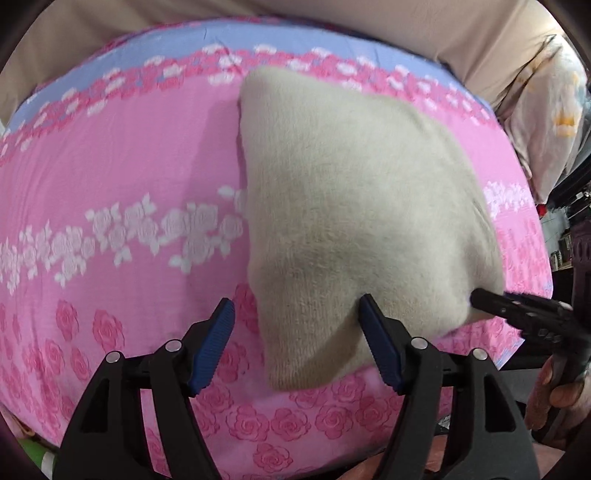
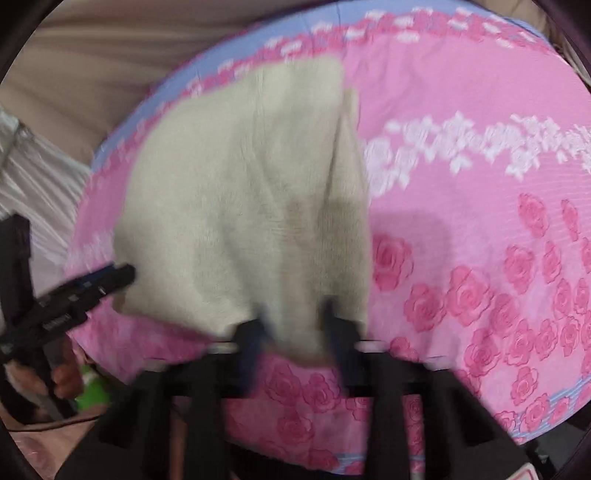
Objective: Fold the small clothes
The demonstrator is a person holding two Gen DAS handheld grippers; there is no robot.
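Note:
A cream knitted garment (image 1: pixel 351 206) lies folded on a pink rose-patterned bedsheet (image 1: pixel 129 155). In the left wrist view my left gripper (image 1: pixel 297 332) is open, its blue pads (image 1: pixel 218 343) standing either side of the garment's near corner without pinching it. My right gripper (image 1: pixel 480 297) comes in from the right, closed on the garment's right corner. The right wrist view is blurred: the garment (image 2: pixel 240 206) hangs bunched between the fingers of my right gripper (image 2: pixel 293 332), and my left gripper (image 2: pixel 125 273) reaches its left edge.
The pink sheet (image 2: pixel 461 221) has a blue border at the back. Beige bedding (image 1: pixel 443 33) lies beyond it, and a white flowered cover (image 1: pixel 546 110) at far right. A hand (image 1: pixel 554 391) holds the right gripper. Something green (image 2: pixel 92 391) lies below the bed edge.

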